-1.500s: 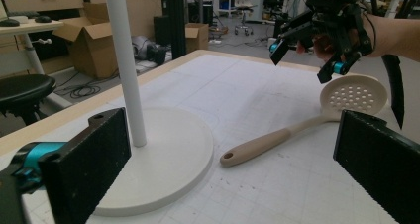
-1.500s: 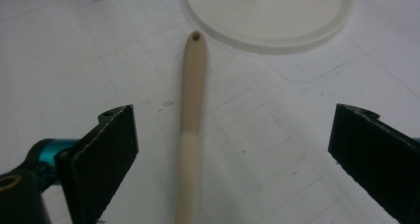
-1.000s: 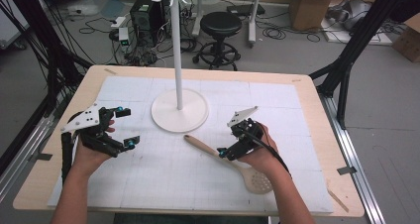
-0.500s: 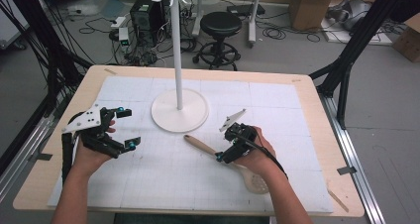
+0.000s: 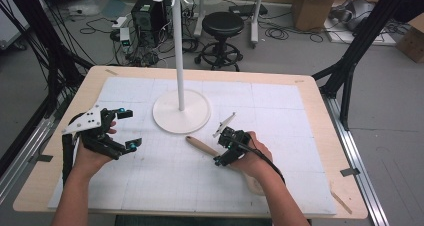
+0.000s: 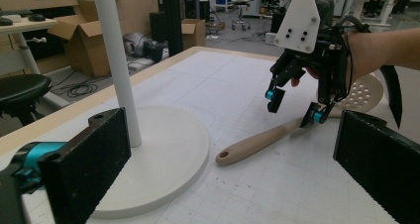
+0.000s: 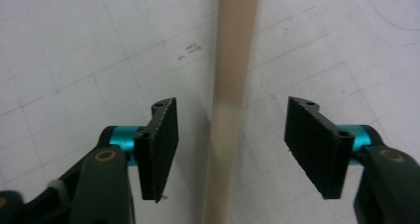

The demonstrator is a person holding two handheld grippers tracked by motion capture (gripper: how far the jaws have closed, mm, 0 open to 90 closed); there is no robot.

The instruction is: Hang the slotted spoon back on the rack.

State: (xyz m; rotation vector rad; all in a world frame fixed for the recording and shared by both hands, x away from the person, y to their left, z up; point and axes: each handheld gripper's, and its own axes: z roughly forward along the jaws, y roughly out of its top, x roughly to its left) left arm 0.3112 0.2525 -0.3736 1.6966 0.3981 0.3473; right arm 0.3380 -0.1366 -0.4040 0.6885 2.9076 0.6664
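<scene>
From above, I see the wooden spoon point(image 5: 207, 147) lying just in front of the white stand point(image 5: 181, 117), my right gripper point(image 5: 224, 149) over its handle. My left gripper point(image 5: 129, 128) rests left of the stand, jaws spread. Along the left gripper, the spoon lies right of the stand's base. Along the right gripper point(image 7: 230, 149), the jaws have been closing and straddle the handle without touching.

**Legible markings: none**

No text, label, brand, number or sign is reading clearly. Faint pencil-like scribbles are showing on the gridded mat point(image 7: 190, 48) just beyond the left jaw of the right gripper, too small to decipher.
</scene>
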